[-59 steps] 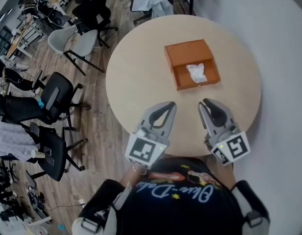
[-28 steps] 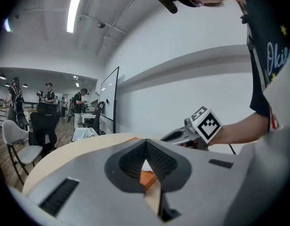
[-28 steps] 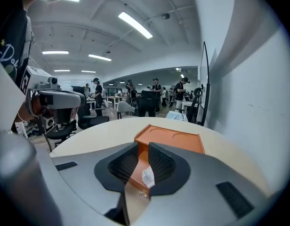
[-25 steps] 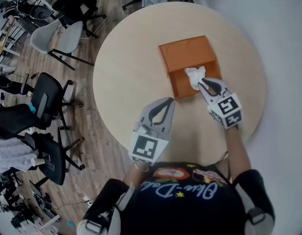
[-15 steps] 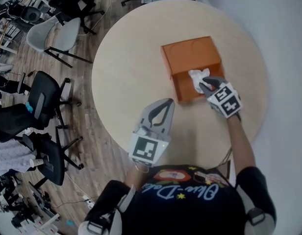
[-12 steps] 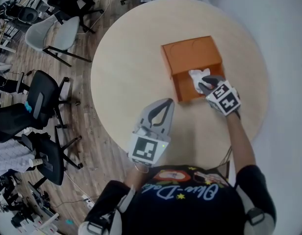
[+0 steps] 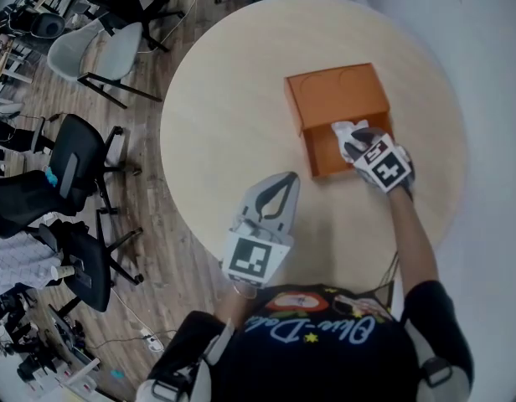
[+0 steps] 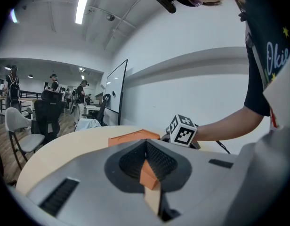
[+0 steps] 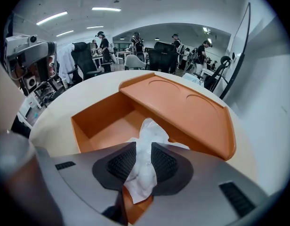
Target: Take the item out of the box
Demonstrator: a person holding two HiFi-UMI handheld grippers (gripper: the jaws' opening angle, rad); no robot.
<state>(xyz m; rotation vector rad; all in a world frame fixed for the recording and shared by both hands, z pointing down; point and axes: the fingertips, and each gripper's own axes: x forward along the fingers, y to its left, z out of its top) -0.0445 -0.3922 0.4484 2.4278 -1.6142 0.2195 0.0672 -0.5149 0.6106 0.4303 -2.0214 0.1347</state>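
Note:
An orange box lies on the round table, its open compartment facing me. My right gripper reaches into that compartment. In the right gripper view its jaws are shut on a crumpled white item, which sticks up between them over the box floor. The box's flat lid part lies just behind it. My left gripper hovers over the table's near side, left of the box, shut with nothing in it. From the left gripper view the box and the right gripper's marker cube show ahead.
Office chairs stand on the wooden floor left of the table. A pale wall runs along the right. A whiteboard and several people stand far back in the room.
My right gripper went forward from the table's near edge into the box's open compartment and closed on the white item. The left gripper stayed where it was.

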